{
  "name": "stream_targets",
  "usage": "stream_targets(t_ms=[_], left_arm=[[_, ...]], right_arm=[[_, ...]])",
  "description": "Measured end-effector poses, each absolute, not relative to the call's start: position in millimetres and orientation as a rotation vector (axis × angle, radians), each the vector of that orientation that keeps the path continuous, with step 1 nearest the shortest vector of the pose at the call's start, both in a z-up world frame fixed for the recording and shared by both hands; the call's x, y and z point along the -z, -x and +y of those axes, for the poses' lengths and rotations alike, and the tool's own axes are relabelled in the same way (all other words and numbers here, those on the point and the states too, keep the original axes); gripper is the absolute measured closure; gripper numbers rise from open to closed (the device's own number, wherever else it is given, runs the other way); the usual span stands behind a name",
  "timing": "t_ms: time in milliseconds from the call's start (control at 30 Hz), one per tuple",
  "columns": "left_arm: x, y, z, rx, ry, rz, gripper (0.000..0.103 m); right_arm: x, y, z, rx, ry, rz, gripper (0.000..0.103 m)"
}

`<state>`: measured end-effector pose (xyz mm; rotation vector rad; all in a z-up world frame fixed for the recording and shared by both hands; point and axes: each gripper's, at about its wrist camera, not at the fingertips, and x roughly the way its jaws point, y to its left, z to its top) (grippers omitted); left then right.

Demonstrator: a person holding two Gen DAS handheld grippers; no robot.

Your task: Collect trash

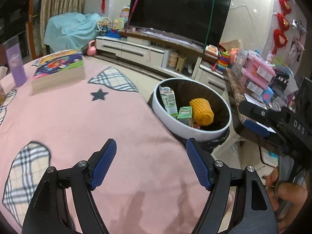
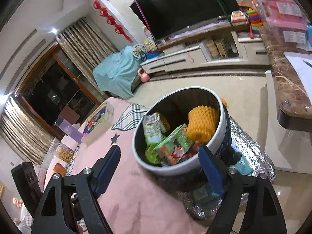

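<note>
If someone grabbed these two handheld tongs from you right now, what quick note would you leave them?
Left tongs: open, empty, over the pink tablecloth.
Right tongs: open, empty, near the bin's rim.
Trash bin: beside the table, holding a yellow foam net, green cartons and a wrapper.
Done: that trash is binned.
Left: no loose trash visible on the cloth; book and purple bottle remain.

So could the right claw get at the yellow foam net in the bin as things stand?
Probably yes: the right claw is open and empty, just before the bin, and the foam net lies on top of the cartons, uncovered.
</note>
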<state>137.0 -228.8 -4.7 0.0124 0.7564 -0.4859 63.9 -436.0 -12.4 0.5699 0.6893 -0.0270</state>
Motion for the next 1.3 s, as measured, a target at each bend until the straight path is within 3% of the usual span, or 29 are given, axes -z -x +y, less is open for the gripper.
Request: stream_targets(t_ms=[200,600,733,867,1300], left_arm=[[6.3,-107.3,-191.8,0.450,0.021,0.705,0.021],[-5.8,-49.5,-136.9,0.386,0.062,0.558,0.015],[-27.2,-26.7,-123.9,0.322,0.066,0.422,0.000],[-33.5,-11.4,-118.4,0.261,0.035,0.321,0.000],[-17.3,-3.5,-110.6,0.204,-0.009,0.326,0.000]], right_arm=[[10.1,-26.4,-406.7,0.087,-0.520,0.637,0.005],[-3.5,20.6,-358.0,0.184,-0.360,0.567,0.004],[-34.7,44.4,-341.5,0.222,-0.253,0.424,0.000],[-47.8,61.5,-329.2,0.259,-0.179,0.330,0.000],[-15.4,63.9,-317.2,0.279,-0.128,0.353,0.000]])
